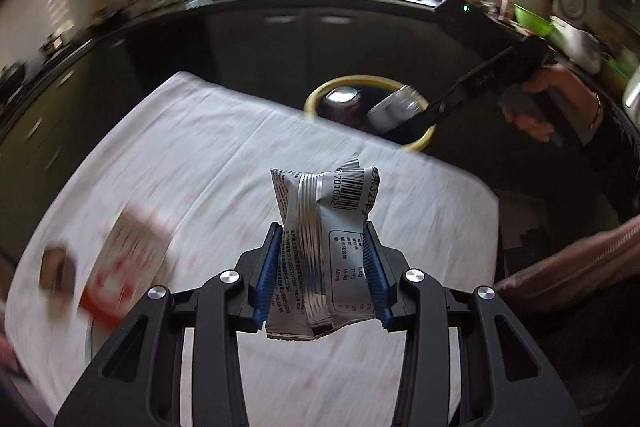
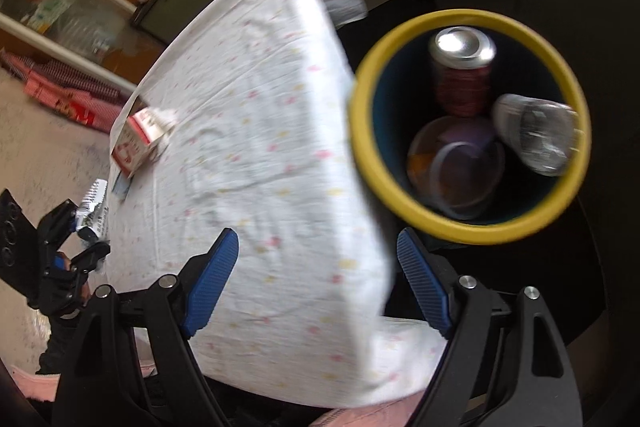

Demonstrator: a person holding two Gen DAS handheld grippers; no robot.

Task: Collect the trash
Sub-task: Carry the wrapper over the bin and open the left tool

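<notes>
Left gripper (image 1: pixel 326 267) pinches a crumpled silver foil snack wrapper (image 1: pixel 326 247) above the white-clothed desk (image 1: pixel 200 155). Right gripper (image 2: pixel 318 283), jaws spread and empty, hangs beside the yellow-rimmed round bin (image 2: pixel 472 229) (contents: a red drink can (image 2: pixel 464 75), a silver can (image 2: pixel 536 135), a clear plastic cup (image 2: pixel 456 163)). A red-and-white carton (image 2: pixel 140 141) lies on the desk.

The left gripper (image 1: pixel 326 267) points steeply down, its blue ribbed pads (image 1: pixel 267 279) pressed on either side of a crumpled silver foil snack wrapper (image 1: pixel 324 251) that stands up between the jaws. The right gripper (image 2: pixel 318 283) also tilts down — jaws spread wide, nothing between them. A hand (image 1: pixel 532 107) grips its black handle.
</notes>
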